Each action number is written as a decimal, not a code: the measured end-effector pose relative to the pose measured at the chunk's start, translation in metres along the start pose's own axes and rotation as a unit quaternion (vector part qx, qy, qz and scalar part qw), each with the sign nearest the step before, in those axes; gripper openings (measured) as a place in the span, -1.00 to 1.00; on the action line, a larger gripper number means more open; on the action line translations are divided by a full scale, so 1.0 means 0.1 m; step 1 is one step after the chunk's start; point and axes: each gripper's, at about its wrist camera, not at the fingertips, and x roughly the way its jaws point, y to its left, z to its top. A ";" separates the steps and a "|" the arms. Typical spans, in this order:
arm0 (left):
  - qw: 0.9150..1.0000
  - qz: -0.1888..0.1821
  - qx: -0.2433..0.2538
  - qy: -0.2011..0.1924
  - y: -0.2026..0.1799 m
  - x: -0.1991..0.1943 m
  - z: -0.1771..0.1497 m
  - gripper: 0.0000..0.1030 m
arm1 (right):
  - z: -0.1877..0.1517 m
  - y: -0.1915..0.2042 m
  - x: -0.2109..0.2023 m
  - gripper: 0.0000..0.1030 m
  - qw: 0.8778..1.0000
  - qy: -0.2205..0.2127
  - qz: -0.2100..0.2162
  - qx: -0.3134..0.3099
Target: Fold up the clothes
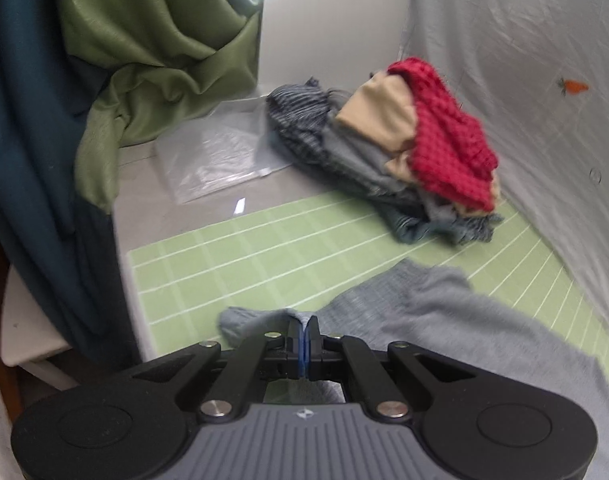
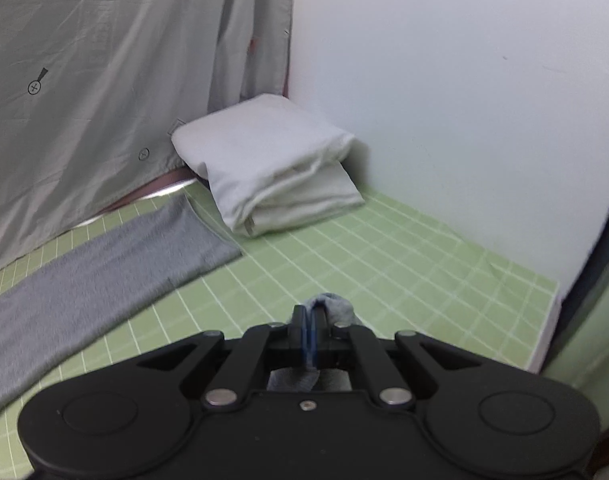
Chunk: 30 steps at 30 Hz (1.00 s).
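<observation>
Pinching the grey garment (image 1: 444,320) in both tools, your left gripper (image 1: 303,326) and right gripper (image 2: 309,316) each clamp a bunched edge; it lies across the green grid mat (image 2: 384,248), near the clothes pile (image 1: 404,148) and folded white cloth (image 2: 272,160).

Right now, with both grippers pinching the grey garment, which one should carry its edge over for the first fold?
Probably the left gripper. Its fingers are shut on the grey garment with the body spread just beyond, so a short sweep folds it. The right gripper holds only a small bunched bit, facing bare green mat.
</observation>
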 end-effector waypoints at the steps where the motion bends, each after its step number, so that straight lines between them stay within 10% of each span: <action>1: 1.000 -0.003 -0.008 -0.001 -0.08 0.02 0.03 -0.98 | 0.07 0.06 0.07 -0.96 1.000 -0.004 0.002 -0.003; 13: 0.998 -0.056 -0.013 -0.024 -1.72 0.96 0.72 -0.96 | 1.33 1.72 1.54 -0.96 0.992 -0.042 0.064 -0.104; 16: 0.997 -0.072 0.029 -0.025 -2.21 1.29 0.83 -0.29 | 1.58 2.40 2.17 -0.79 0.986 -0.013 0.096 -0.134; 17: 0.996 -0.074 0.047 -0.016 -2.34 1.36 0.85 0.03 | 1.62 2.60 2.34 -0.35 0.985 0.005 0.096 -0.144; 22: 0.991 -0.020 0.124 -0.034 -2.35 1.24 0.50 0.71 | 1.26 2.75 2.32 0.50 0.988 0.019 0.068 -0.135; 30: 0.994 0.015 0.049 0.097 -1.73 1.32 -0.17 0.71 | 0.30 1.98 1.99 0.58 0.992 0.117 0.014 -0.049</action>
